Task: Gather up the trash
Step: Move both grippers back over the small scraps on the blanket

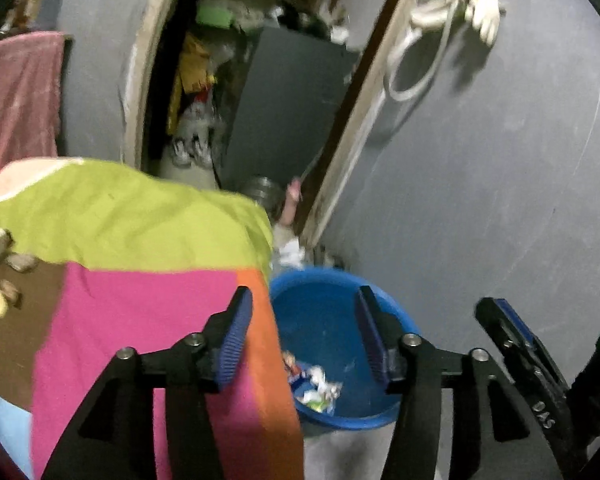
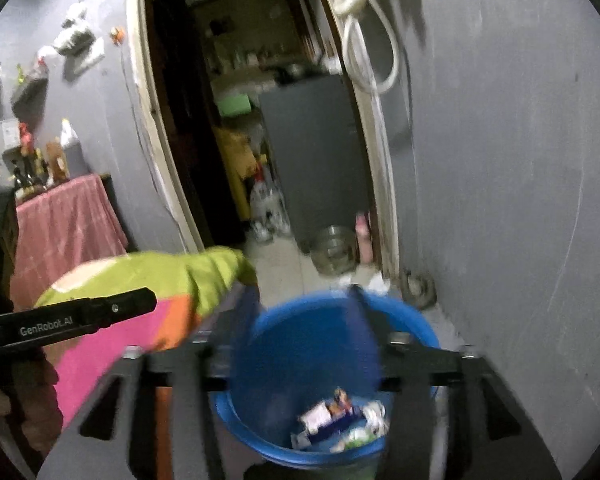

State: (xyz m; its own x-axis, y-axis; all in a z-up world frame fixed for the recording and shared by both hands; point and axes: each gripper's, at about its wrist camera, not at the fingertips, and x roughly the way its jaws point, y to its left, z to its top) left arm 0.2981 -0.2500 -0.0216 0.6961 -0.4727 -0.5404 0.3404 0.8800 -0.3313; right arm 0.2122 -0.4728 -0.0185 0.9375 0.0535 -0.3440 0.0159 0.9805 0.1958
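Note:
A blue plastic tub [image 1: 324,316] stands on the floor beside the bed; it also shows in the right wrist view [image 2: 296,332]. Crumpled wrappers [image 1: 318,390] lie in its bottom, and they show in the right wrist view [image 2: 340,420] too. My left gripper [image 1: 304,332] is open and empty, over the bed corner and the tub's edge. My right gripper [image 2: 304,332] is open and empty, held above the tub, blurred by motion. Several small brownish scraps [image 1: 4,276] lie on the bedcover at the left.
A patchwork bedcover [image 1: 140,280] in green, pink, orange and brown fills the left. A grey wall [image 1: 480,180] is at the right. An open doorway [image 2: 260,120] leads to a cluttered room with a grey cabinet [image 2: 316,160]. A steel bowl [image 2: 334,248] sits on the floor.

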